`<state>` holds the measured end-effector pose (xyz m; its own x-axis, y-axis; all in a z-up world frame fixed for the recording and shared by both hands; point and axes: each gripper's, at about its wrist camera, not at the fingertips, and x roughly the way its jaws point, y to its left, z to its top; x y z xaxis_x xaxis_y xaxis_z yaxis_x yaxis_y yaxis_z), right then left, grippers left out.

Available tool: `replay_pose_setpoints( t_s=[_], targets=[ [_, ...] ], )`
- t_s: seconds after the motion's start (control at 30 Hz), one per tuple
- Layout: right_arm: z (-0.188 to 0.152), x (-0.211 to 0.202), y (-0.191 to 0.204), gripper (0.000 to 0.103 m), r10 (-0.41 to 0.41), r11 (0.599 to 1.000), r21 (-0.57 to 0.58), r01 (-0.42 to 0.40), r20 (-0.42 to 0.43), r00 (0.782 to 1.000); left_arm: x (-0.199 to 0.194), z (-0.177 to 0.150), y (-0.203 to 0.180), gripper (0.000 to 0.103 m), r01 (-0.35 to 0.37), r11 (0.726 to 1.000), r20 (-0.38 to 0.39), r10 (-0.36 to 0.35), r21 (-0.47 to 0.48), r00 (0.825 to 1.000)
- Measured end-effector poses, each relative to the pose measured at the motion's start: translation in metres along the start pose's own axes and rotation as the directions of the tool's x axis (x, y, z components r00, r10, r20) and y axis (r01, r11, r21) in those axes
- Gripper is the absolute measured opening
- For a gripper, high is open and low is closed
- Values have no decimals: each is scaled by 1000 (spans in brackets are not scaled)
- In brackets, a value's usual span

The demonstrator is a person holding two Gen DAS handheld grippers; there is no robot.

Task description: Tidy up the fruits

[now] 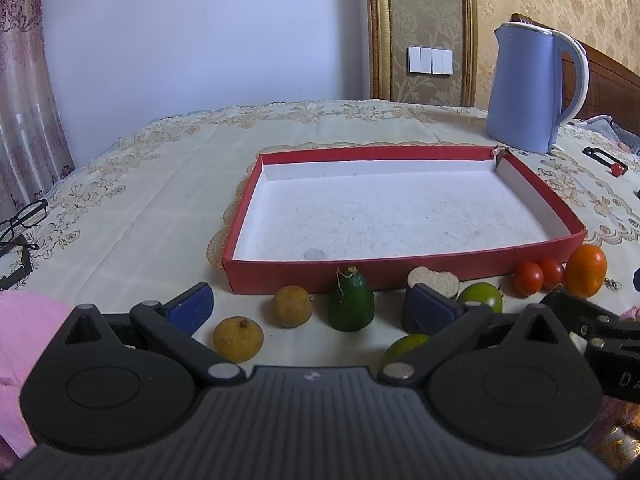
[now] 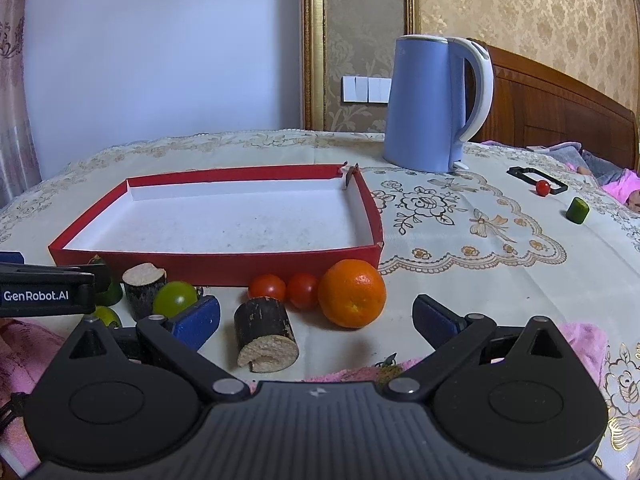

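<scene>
Two glossy round tomatoes (image 2: 285, 289) beside dimpled orange (image 2: 352, 293), cardboard tray (image 2: 216, 269) behind.

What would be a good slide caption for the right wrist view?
Open right gripper faces an orange, two cherry tomatoes and a cut log piece before the empty red tray.

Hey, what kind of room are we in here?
Probably a bedroom in a home. A carved wooden headboard stands behind the cloth-covered table, beside gold patterned wallpaper, and a blue electric kettle sits on the table.
</scene>
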<state>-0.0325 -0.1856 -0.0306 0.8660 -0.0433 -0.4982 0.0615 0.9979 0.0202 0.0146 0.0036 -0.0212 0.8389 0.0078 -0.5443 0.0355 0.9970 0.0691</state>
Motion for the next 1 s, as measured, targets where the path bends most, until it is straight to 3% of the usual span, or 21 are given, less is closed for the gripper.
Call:
replay_pose_setpoints(
  t_s=[1.0],
  targets=[
    [2, 2, -19, 103, 13, 1000, 5, -12, -10, 1000, 14, -4, 7, 103, 5, 1000, -20, -5, 0, 1000]
  ],
)
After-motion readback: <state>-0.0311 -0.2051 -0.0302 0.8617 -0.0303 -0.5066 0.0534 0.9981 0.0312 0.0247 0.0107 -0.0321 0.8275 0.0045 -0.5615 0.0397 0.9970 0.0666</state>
